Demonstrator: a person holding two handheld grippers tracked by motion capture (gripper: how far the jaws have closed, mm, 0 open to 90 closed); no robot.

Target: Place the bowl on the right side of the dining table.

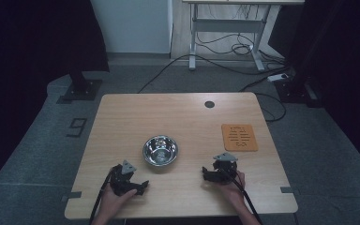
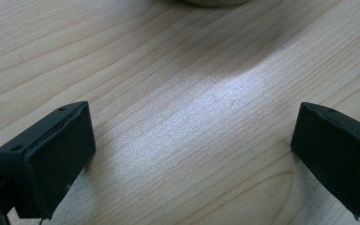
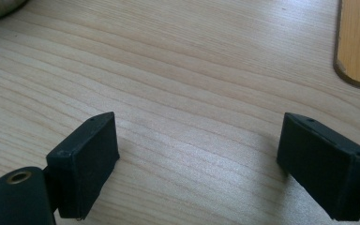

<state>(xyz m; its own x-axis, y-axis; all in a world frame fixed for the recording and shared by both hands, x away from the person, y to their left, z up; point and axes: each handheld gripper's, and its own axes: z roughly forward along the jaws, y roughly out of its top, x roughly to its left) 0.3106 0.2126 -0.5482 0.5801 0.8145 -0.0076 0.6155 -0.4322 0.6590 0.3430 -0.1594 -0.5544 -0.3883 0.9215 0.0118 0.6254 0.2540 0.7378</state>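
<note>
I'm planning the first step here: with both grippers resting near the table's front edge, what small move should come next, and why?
Probably ease the left gripper forward toward the steel bowl. Both it and the right gripper stand open and empty on the table, and the bowl lies nearest, just ahead between them; the orange mat sits farther right.

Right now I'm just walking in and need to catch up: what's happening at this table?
A person rests two hand-held grippers on the wooden table. The left gripper and the right gripper both have open jaws with nothing between them. A metal bowl sits untouched between them, and an orange mat lies beyond the right gripper.
</note>
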